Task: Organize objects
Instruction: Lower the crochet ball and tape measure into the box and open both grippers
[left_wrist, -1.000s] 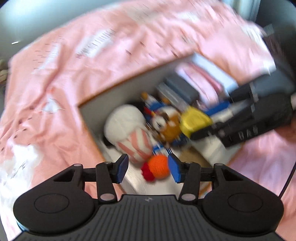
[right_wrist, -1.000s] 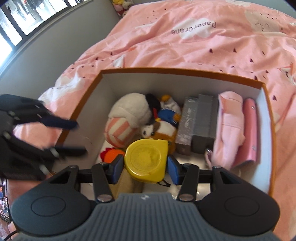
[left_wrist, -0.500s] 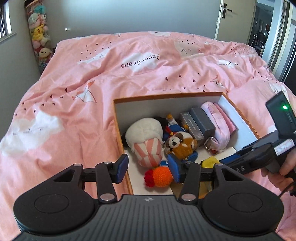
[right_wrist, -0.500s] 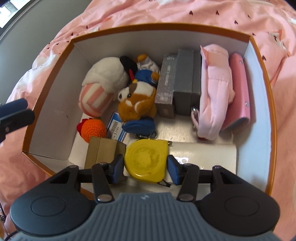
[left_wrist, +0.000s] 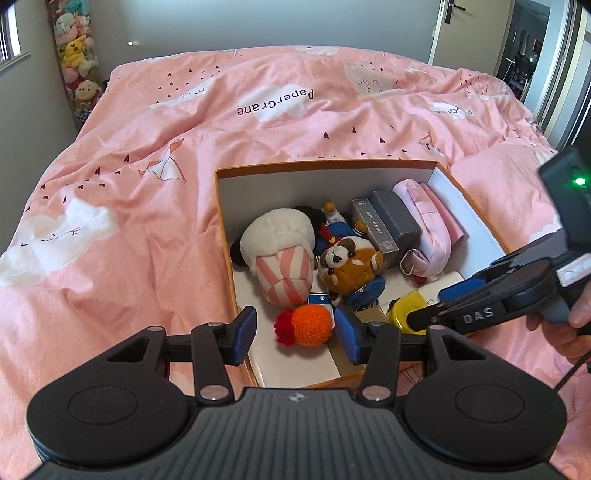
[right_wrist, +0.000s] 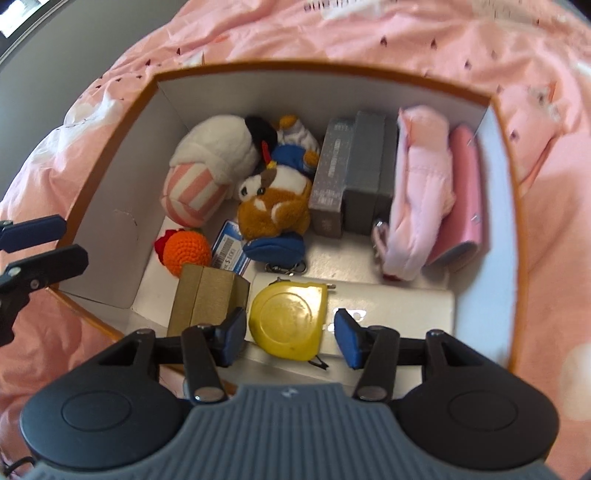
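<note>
Yellow tape measure (right_wrist: 287, 320) lies between right gripper's (right_wrist: 290, 331) opening jaws.

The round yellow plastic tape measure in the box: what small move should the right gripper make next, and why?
Probably lift the right gripper straight up and away. Its jaws are opening, and the round yellow plastic tape measure between them already rests on a flat white box inside the orange-rimmed cardboard box, with a gap at the right pad.
</note>
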